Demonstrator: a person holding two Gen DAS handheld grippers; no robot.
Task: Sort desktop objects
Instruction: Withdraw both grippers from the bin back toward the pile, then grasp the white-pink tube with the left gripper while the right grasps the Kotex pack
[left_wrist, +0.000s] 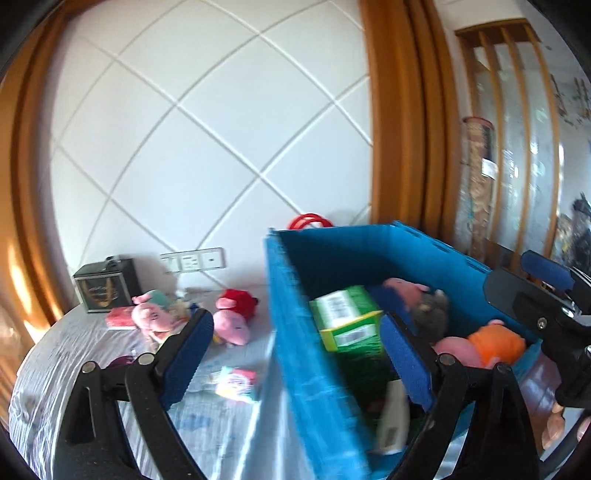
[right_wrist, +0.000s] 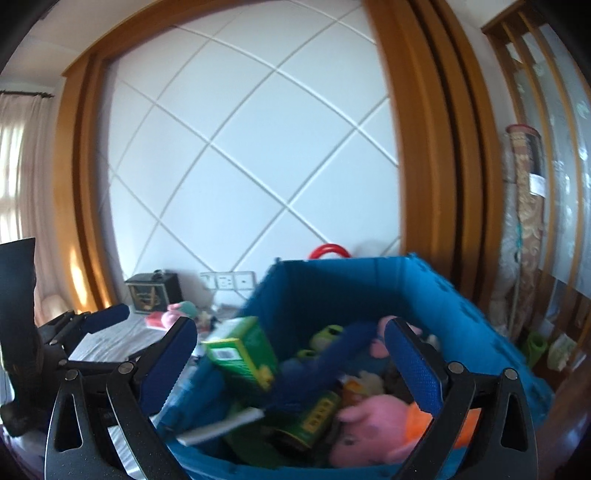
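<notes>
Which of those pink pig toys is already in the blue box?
The pink pig in the orange outfit lies inside the blue box. The red-dressed pig and the pale-green one lie outside it on the table.

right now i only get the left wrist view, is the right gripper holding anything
Observer: No. The right gripper is wide open and empty, pointing into the blue bin.
Operator: anything green in there besides the box
Observer: Yes, a green frog toy sits just behind the green box.
Operator: what's next to the pink pig
Observer: A green package with yellow marks lies just left of the pink pig.
</notes>
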